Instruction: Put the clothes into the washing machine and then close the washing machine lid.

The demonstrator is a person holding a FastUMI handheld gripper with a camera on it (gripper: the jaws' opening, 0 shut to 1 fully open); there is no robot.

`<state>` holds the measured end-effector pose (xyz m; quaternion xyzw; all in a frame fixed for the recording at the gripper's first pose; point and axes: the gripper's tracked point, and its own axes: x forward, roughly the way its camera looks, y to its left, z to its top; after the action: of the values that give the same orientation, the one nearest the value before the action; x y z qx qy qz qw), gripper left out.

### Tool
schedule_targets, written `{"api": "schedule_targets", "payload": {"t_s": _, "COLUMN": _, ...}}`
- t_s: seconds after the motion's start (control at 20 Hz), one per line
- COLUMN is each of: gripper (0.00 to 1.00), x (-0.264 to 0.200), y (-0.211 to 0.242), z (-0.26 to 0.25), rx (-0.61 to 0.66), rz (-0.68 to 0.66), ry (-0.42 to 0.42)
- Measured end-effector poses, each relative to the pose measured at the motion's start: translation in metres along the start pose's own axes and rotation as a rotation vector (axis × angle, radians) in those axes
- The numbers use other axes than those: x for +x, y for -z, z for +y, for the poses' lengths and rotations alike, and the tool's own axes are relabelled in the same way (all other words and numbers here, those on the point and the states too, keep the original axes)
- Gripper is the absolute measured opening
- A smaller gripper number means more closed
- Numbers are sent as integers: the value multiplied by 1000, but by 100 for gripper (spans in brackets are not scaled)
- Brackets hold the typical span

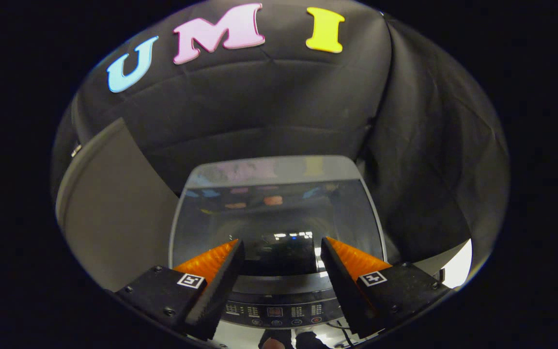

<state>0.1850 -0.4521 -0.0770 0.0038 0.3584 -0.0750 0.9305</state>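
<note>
Since the lid (pixel 279 208) lies flat on the washer (pixel 274 310), it looks shut and stiff (smooth glass, maybe slippery), so grip its front edge. The gripper (pixel 283 252) hangs above, jaws wide, holding nothing.

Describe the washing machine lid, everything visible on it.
The washing machine lid lies closed and flat on top of the machine, beyond and between the open fingers of the gripper, which hold nothing and do not touch it. It is a dark, glossy, glass-like panel in a light grey frame with rounded far corners, mirroring the booth above. Nearer, the control panel with small buttons runs along its front edge. A grey board stands beside it.
</note>
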Motion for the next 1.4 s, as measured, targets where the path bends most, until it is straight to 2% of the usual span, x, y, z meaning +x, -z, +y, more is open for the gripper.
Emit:
{"api": "schedule_targets", "payload": {"t_s": 0.3, "gripper": 100, "x": -82, "y": -56, "z": 15, "rx": -22, "rz": -233, "ry": -15}}
{"api": "schedule_targets", "payload": {"t_s": 0.6, "gripper": 100, "x": -158, "y": -107, "z": 41, "rx": -21, "rz": -480, "ry": -66}}
{"api": "schedule_targets", "payload": {"t_s": 1.1, "gripper": 99, "x": -275, "y": -139, "z": 73, "rx": -46, "rz": -750, "ry": -72}}
{"api": "schedule_targets", "payload": {"t_s": 1.4, "gripper": 99, "x": -324, "y": -155, "z": 94, "rx": -65, "rz": -833, "ry": -106}}
